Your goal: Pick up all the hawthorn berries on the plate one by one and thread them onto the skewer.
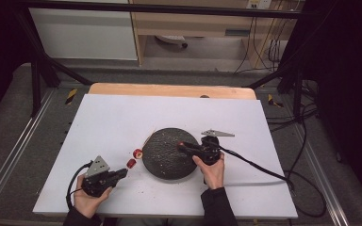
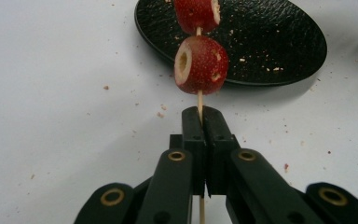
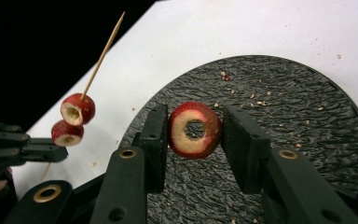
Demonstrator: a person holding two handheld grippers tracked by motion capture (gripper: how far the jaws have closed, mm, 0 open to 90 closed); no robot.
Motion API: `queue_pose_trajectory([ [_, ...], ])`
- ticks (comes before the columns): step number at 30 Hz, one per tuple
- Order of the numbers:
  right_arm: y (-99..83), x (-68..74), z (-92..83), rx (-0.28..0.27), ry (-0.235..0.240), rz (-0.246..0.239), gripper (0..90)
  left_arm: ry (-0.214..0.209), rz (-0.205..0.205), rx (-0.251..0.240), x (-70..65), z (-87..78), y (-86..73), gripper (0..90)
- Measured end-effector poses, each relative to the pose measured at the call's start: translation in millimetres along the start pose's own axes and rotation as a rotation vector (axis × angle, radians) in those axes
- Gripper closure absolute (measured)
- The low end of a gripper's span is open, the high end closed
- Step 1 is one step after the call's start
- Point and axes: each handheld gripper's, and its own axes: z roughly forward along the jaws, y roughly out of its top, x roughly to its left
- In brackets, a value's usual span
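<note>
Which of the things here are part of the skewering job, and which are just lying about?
In the job:
skewer
two threaded fruit pieces
cored fruit piece
black plate
left gripper
right gripper

Lying about:
crumbs
grey plate

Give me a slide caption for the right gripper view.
Right tongs grip a cored red fruit slice above the round black textured plate.

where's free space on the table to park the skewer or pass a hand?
Free: the wide white table strip behind the black plate, and its right side past the trailing cable. Crowded: the plate's left edge, where the left gripper holds the skewer with two fruit pieces; the right gripper holds a cored fruit over the plate.
</note>
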Motion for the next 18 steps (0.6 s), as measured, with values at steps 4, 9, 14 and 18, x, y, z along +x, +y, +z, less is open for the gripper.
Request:
queue_pose_trajectory([
  [4, -5.4, -2.0, 0.7, -0.058, 0.007, 0.019, 62.5, -0.003, -0.01, -0.001, -4.1, 4.0, 1.1, 88.2],
  [9, -8.8, 0.3, 1.2, -0.129, 0.021, 0.043, 62.5, 0.001, -0.017, 0.006, -9.7, 9.5, 3.3, 88.2],
  [14, -7.3, 2.3, -0.3, -0.197, 0.018, 0.061, 62.5, 0.011, -0.013, -0.006, -14.2, 12.4, 8.4, 88.3],
  [18, -3.5, 2.6, -1.9, -0.236, 0.034, 0.082, 62.5, 0.013, -0.02, -0.008, -17.7, 16.4, 11.5, 88.2],
])
